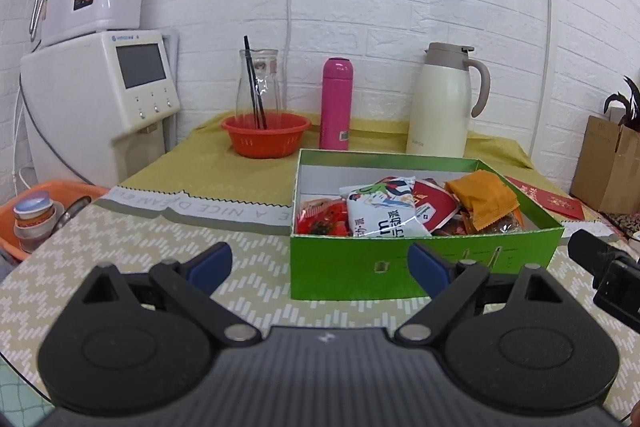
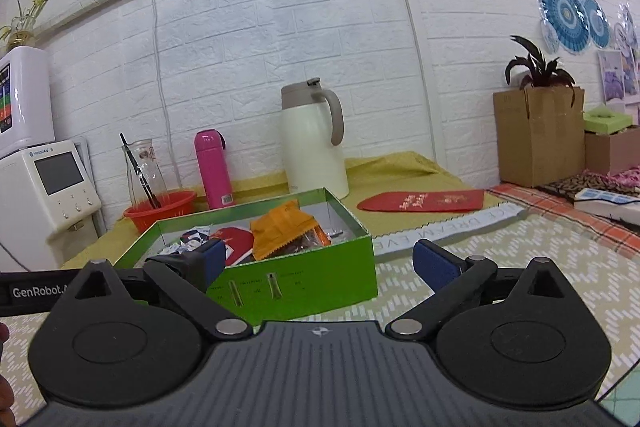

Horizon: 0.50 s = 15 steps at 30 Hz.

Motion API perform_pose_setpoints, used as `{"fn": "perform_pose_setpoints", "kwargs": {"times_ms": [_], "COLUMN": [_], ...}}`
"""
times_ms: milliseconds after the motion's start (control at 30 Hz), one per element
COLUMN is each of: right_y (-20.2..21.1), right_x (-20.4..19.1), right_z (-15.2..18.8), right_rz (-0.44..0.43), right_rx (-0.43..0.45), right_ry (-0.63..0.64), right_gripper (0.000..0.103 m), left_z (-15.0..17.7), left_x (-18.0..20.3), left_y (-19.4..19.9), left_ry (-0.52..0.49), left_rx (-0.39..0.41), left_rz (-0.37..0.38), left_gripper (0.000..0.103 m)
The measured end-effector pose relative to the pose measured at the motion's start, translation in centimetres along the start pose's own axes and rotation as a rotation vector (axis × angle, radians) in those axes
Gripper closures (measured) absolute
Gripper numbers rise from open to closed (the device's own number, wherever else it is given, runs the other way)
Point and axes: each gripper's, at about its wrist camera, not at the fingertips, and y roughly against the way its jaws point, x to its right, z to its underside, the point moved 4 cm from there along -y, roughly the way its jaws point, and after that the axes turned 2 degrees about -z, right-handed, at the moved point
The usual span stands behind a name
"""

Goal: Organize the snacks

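A green open box sits on the patterned table mat, filled with snack packets: a white packet, a red one and an orange one. My left gripper stands open in front of the box's near wall, nothing between its blue pads. My right gripper is also open wide, level with the box's near corner and holding nothing. The right gripper's black body shows at the right edge of the left wrist view.
Behind the box stand a pink flask, a cream thermos jug, a glass carafe and a red basket. Water dispensers stand at left. Red envelopes lie to the right, cardboard boxes beyond.
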Motion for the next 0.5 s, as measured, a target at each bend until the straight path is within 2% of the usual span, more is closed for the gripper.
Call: {"fn": "perform_pose_setpoints", "kwargs": {"times_ms": [133, 367, 500], "right_y": [0.3, 1.9, 2.5], "right_x": [-0.2, -1.0, -1.8], "right_z": [0.8, 0.6, 0.7], "right_rz": [-0.009, 0.022, 0.024], "right_rx": [-0.021, 0.020, 0.031], "right_ry": [0.004, 0.096, 0.175], "right_gripper": [0.000, 0.000, 0.000], "left_z": [0.5, 0.6, 0.7], "left_x": [0.4, -0.8, -0.9], "left_y": [-0.4, -0.8, -0.7], "left_ry": [-0.040, 0.025, 0.021], "left_rx": [-0.035, -0.064, -0.068], "left_rz": [0.010, -0.009, -0.014], "left_gripper": [0.013, 0.013, 0.013]}}
